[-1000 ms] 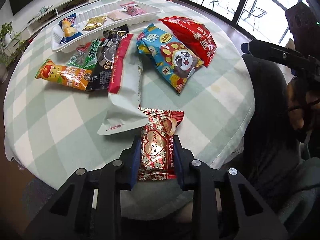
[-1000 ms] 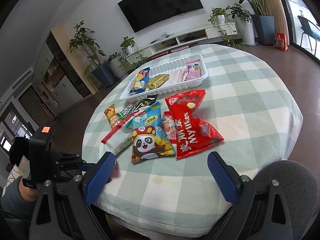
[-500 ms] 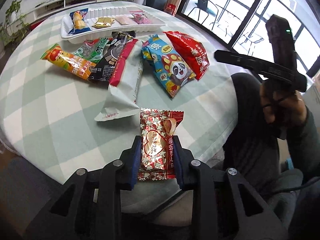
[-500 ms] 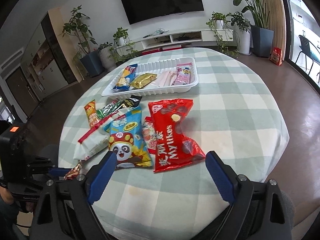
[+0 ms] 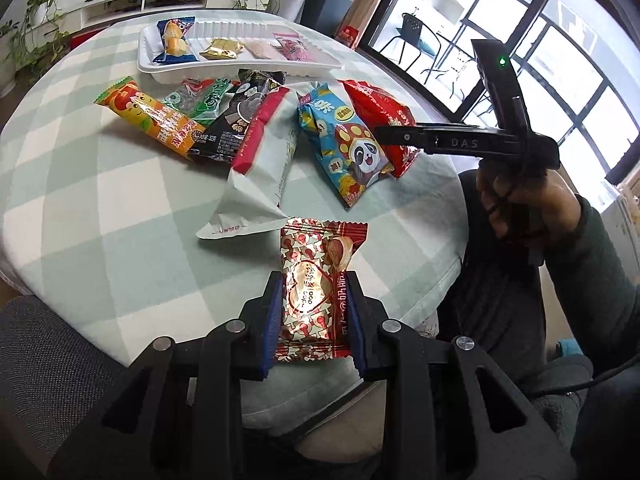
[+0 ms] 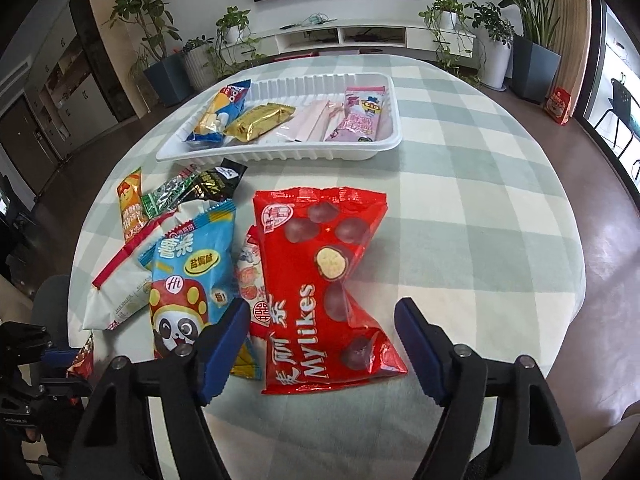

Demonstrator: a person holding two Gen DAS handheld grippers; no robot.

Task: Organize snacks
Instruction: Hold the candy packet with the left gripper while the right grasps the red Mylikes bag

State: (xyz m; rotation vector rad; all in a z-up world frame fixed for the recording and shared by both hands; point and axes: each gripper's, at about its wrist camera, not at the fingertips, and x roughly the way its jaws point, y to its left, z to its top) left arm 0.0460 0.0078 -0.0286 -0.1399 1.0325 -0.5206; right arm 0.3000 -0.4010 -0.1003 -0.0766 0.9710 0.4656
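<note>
My left gripper (image 5: 314,300) is shut on a red and gold candy packet (image 5: 316,280) and holds it over the near edge of the round table (image 5: 100,208). My right gripper (image 6: 320,332) is open, its jaws either side of the red Mylikes bag (image 6: 324,280), just above it. A blue panda bag (image 6: 192,276) lies left of it. A white tray (image 6: 384,146) at the back holds several small packets. The right gripper also shows in the left wrist view (image 5: 400,136), over the red bag (image 5: 380,116).
A white pouch with a red strip (image 5: 264,168), a black packet (image 5: 244,120), a green packet (image 5: 204,100) and an orange packet (image 5: 152,120) lie in a row before the tray. A grey chair (image 5: 52,364) stands at the table's near left.
My right gripper has moved forward and down over the red Mylikes bag, and its jaws have narrowed. My left gripper has lifted slightly with the candy packet still held.
</note>
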